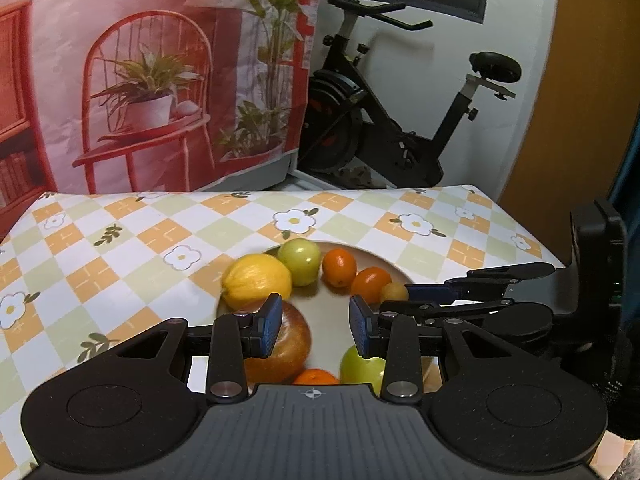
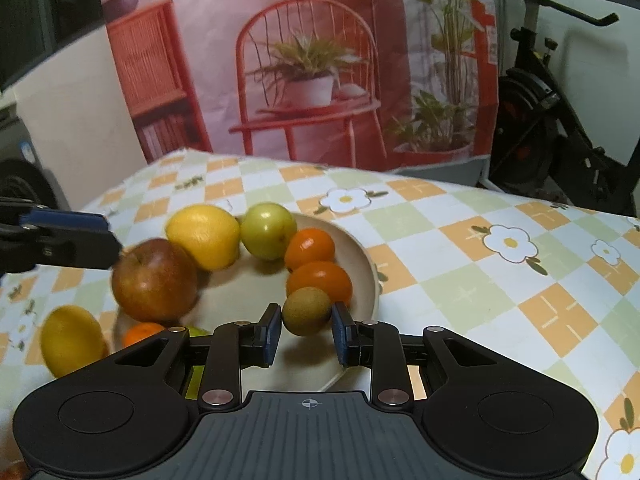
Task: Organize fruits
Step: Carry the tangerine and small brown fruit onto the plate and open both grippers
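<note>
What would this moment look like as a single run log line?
left tool: open over plate | right tool: around kiwi, grip unclear | one lemon off plate

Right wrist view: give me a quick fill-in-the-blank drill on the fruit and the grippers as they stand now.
1. The right gripper has its fingers on either side of the ____.
2. The red apple sits in the plate next to the yellow ____.
3. One yellow fruit lies outside the plate, on the ____.
4. The left gripper is open and holds ____.

Missing words: kiwi; lemon; tablecloth; nothing
</note>
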